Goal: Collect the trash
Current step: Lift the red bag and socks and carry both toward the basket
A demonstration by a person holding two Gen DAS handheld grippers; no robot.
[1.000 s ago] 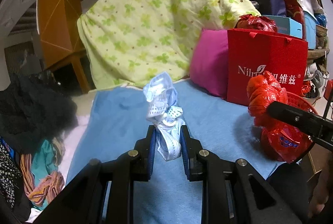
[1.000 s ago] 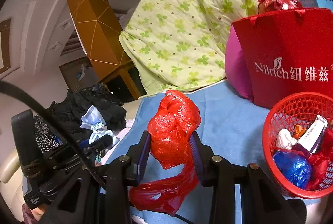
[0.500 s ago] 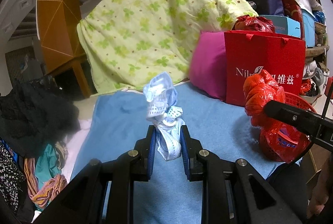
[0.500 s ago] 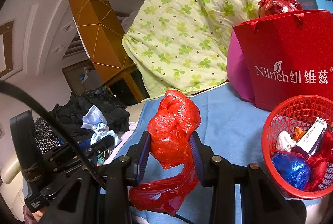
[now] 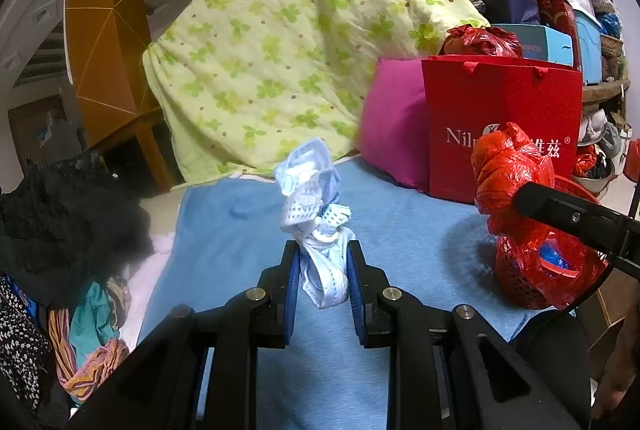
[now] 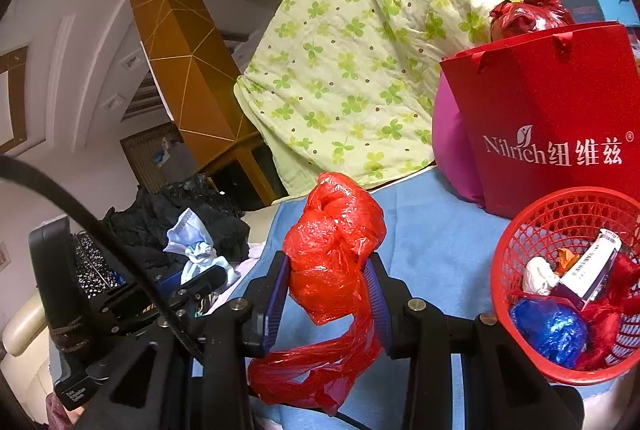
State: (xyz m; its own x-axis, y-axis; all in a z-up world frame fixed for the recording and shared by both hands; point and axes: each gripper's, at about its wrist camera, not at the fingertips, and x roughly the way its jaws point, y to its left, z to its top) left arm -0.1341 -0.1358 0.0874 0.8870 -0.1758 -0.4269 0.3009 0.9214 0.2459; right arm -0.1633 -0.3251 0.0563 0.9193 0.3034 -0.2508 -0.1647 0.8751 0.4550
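Our left claw (image 5: 323,262) grips crumpled face masks (image 5: 314,198); our right claw (image 6: 330,282) clamps a red plastic bag (image 6: 332,250) left of the red basket (image 6: 532,230).

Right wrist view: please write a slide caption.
Right gripper clamps crumpled red plastic bag beside red mesh basket holding trash.

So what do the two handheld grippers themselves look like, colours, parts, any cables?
Both the left gripper and the right gripper are matte black frames with silver screws, and their fingers carry blue pads. A black cable arcs past the right gripper's camera.
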